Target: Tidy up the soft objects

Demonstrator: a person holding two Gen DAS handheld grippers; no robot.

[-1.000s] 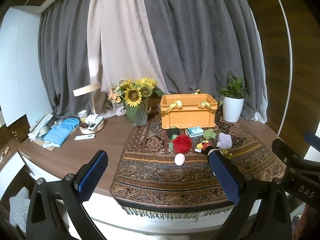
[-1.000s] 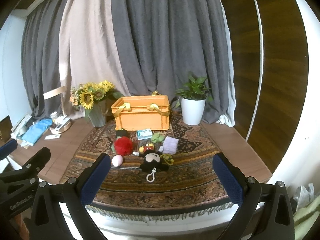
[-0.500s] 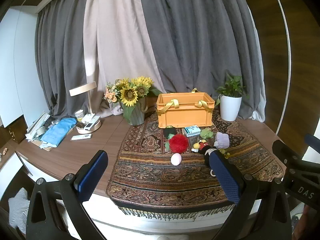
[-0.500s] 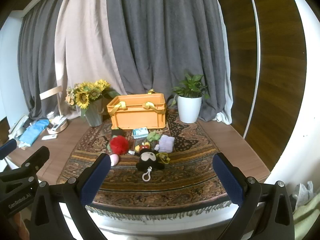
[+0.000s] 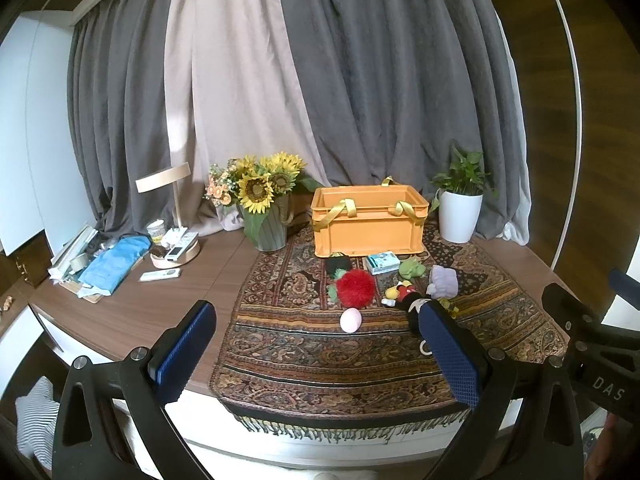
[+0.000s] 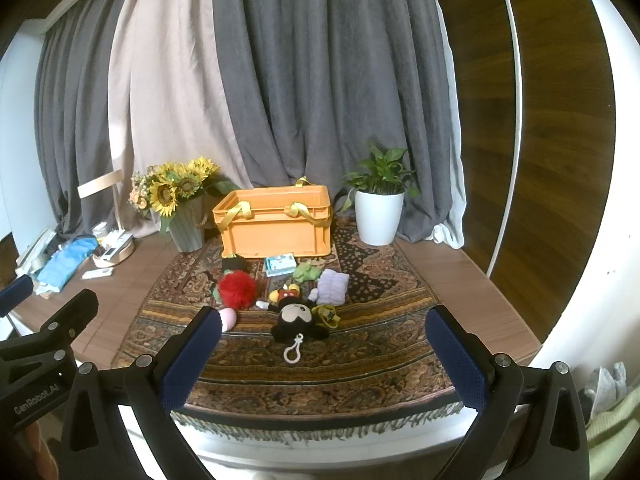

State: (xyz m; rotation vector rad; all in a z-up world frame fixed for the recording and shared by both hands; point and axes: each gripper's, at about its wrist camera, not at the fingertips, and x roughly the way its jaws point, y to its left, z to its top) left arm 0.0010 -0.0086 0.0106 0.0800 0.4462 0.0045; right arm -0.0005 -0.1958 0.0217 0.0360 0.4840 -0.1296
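Am hovering both grippers, left gripper [image 5: 316,352] and right gripper [image 6: 324,354], jaws wide, empty; approaching black plush [image 6: 297,317]; next lowering right, carrying to orange crate [image 6: 276,226].

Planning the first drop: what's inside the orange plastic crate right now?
Only the orange plastic crate's upper inner walls and yellow strap handles show; no contents rise above the rim. Its floor is hidden by the front wall.

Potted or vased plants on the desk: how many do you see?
2. A grey vase of sunflowers stands left of the orange plastic crate; a leafy green plant in a white pot stands right of it. Nothing suggests others hidden.
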